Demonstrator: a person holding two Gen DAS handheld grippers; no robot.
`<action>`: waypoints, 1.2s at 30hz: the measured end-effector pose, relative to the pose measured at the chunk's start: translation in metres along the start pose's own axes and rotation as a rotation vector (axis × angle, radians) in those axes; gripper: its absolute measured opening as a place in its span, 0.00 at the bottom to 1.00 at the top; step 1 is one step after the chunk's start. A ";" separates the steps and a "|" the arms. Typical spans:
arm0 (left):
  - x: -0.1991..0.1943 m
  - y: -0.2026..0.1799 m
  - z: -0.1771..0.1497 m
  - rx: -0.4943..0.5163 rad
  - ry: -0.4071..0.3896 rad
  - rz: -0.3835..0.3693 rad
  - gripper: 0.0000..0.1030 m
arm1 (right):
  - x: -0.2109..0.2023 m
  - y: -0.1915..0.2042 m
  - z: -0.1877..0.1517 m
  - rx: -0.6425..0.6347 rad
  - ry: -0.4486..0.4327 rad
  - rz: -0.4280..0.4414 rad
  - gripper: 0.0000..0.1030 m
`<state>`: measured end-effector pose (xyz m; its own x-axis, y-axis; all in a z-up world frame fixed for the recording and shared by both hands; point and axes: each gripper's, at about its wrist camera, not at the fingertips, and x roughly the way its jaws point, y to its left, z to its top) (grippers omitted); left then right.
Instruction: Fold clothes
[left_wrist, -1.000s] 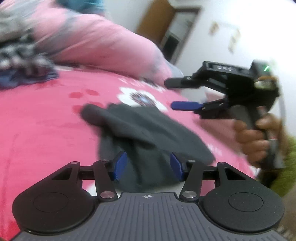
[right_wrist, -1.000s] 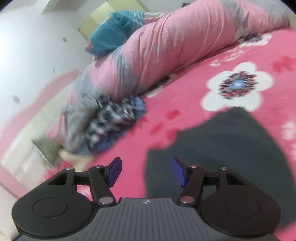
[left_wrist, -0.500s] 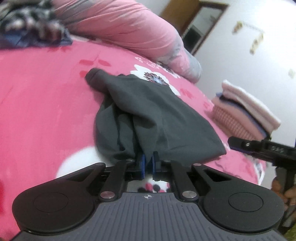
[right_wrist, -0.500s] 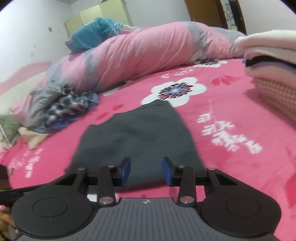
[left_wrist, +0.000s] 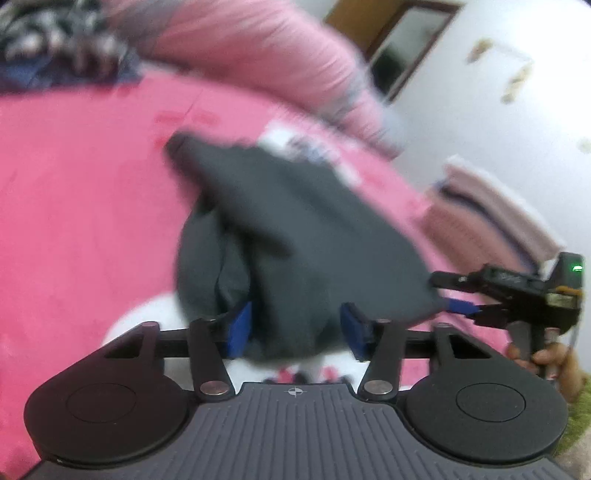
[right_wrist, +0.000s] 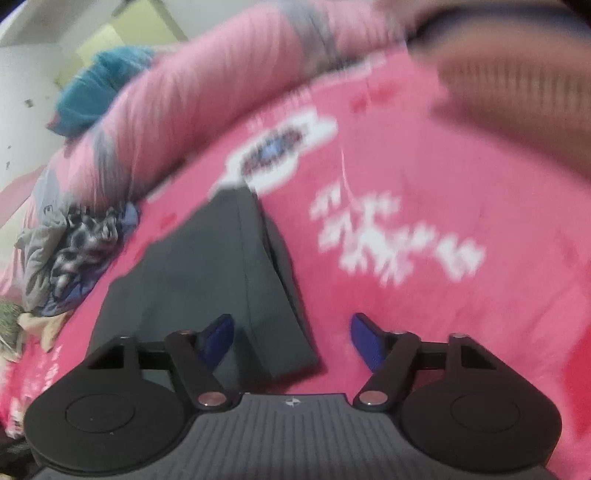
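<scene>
A dark grey garment (left_wrist: 295, 229) lies partly folded on the pink flowered bedspread (left_wrist: 81, 206). My left gripper (left_wrist: 295, 328) is open, its blue pads on either side of the garment's near edge. My right gripper (right_wrist: 291, 338) is open over the garment's (right_wrist: 207, 266) near corner, which lies between its blue pads. The right gripper also shows in the left wrist view (left_wrist: 458, 299) at the garment's right edge. Both views are blurred.
A rolled pink quilt (right_wrist: 229, 96) lies along the far side of the bed. A heap of unfolded clothes (right_wrist: 70, 254) sits at the left. A stack of folded clothes (left_wrist: 491, 214) stands on the bed's right.
My left gripper was shut on the garment's edge and has opened and let it go. My right gripper has opened wider and tilted. Both cameras are moving.
</scene>
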<state>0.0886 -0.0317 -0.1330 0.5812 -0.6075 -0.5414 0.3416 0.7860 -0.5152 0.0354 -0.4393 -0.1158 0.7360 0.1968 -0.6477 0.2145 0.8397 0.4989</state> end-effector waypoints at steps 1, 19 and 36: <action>0.000 0.007 0.000 -0.066 0.001 -0.042 0.08 | 0.000 0.000 0.001 -0.001 0.004 0.017 0.34; -0.005 0.043 -0.016 -0.248 0.018 -0.208 0.09 | -0.002 -0.028 -0.009 0.178 0.062 0.153 0.25; -0.020 -0.060 0.011 0.382 -0.169 0.009 0.31 | -0.040 0.053 -0.008 -0.300 -0.154 0.014 0.36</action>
<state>0.0641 -0.0655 -0.0838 0.6875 -0.5978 -0.4123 0.5665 0.7967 -0.2105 0.0125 -0.3984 -0.0681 0.8308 0.1497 -0.5360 0.0222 0.9535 0.3007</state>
